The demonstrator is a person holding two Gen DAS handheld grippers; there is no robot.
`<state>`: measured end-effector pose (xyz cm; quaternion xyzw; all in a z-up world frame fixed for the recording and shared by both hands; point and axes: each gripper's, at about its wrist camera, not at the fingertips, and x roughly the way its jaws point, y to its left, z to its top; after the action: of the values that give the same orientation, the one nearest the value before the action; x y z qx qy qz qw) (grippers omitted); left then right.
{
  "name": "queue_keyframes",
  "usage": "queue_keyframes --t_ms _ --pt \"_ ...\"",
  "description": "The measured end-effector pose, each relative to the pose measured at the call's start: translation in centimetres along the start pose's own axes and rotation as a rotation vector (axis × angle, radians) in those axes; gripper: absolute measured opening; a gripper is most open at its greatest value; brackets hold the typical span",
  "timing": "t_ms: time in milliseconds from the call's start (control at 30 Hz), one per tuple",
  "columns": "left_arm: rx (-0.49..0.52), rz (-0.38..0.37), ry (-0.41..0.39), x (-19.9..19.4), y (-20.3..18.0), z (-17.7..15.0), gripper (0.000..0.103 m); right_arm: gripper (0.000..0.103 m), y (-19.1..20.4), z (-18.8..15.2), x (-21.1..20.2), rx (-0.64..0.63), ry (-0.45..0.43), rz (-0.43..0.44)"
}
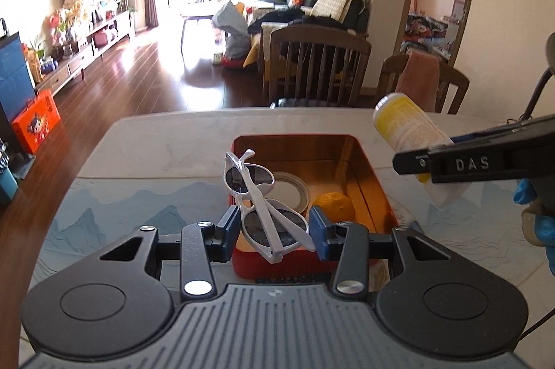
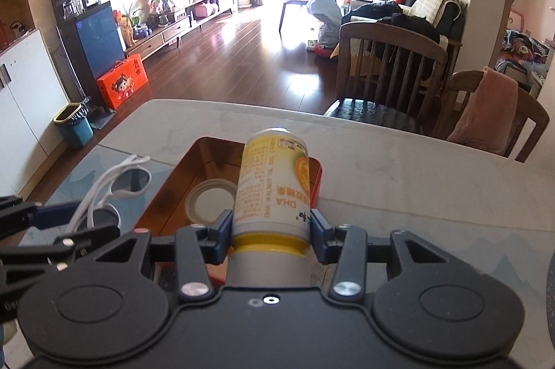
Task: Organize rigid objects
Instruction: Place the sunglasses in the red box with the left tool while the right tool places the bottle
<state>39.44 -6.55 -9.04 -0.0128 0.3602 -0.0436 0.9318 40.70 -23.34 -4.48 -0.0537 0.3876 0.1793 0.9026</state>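
My left gripper (image 1: 274, 226) is shut on white sunglasses (image 1: 260, 199) and holds them over the near edge of a red tin box (image 1: 373, 181). Inside the box lie a round lid (image 1: 289, 192) and a yellow fruit (image 1: 334, 206). My right gripper (image 2: 270, 230) is shut on a yellow-and-white bottle (image 2: 274, 181), held above the box (image 2: 314, 181). The bottle (image 1: 406, 122) and right gripper also show at the right of the left wrist view. The sunglasses (image 2: 114, 188) and left gripper (image 2: 73, 223) show at the left of the right wrist view.
The box stands on a pale table (image 2: 416, 181) with a blue landscape mat (image 1: 121, 206). Two wooden chairs (image 1: 319, 60) stand at the table's far side, one with a pink cloth (image 2: 485, 109). A teal bin (image 2: 74, 124) sits on the floor to the left.
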Motion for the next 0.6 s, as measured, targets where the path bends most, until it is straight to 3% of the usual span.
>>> queue_keyframes --t_ms 600 --pt "0.047 0.003 0.081 7.6 -1.8 0.8 0.042 0.044 -0.2 0.8 8.8 -0.033 0.125 0.004"
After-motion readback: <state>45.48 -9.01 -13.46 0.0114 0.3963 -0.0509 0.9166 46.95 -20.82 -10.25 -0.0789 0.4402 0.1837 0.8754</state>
